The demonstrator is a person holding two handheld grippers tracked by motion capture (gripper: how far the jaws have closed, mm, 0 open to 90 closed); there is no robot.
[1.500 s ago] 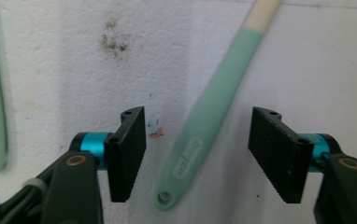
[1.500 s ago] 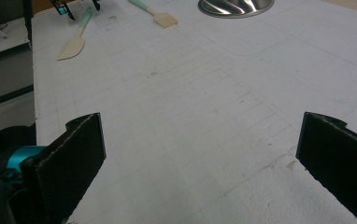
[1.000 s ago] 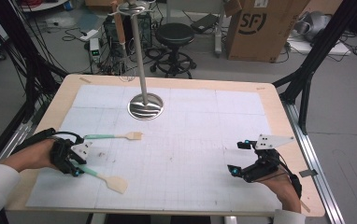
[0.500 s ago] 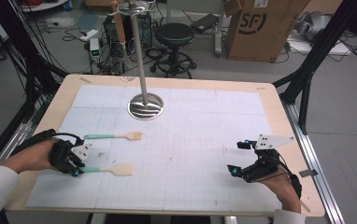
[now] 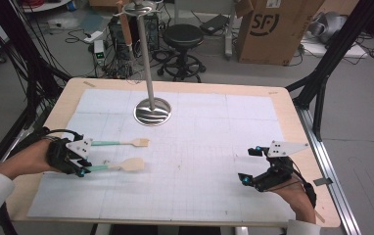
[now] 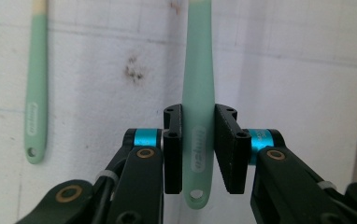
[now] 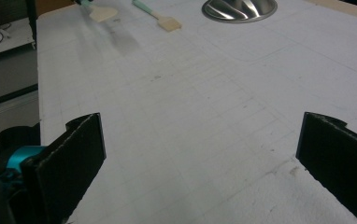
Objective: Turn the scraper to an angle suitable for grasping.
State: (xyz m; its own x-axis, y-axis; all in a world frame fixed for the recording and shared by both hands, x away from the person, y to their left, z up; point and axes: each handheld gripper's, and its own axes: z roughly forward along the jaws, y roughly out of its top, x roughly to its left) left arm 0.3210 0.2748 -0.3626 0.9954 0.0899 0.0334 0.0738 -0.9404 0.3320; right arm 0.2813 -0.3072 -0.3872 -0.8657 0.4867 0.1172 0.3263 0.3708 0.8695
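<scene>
Since the earlier frames, the nearer spatula (image 5: 121,165) has swung from a diagonal lie to roughly parallel with the second spatula (image 5: 126,143), and its head now sits higher in the high view, with a faint shadow beneath it, which suggests it is clear of the mat. The left gripper (image 5: 80,169) has just been closing its jaws, and in the left gripper view they are clamped on the green handle (image 6: 197,116) near its hanging hole, one pad on each side. The right gripper (image 5: 251,165) rests near the right edge of the white mat (image 5: 199,147) with its jaws wide apart and nothing between them. The step in hand appears to be lifting this spatula, probably toward the metal stand (image 5: 151,110) at the far side of the table. For a clean lift, keep the clamp square across the handle, hold the tool level so the wooden head does not droop or drag, and raise it straight before carrying it across, keeping clear of the second spatula lying just beyond.
</scene>
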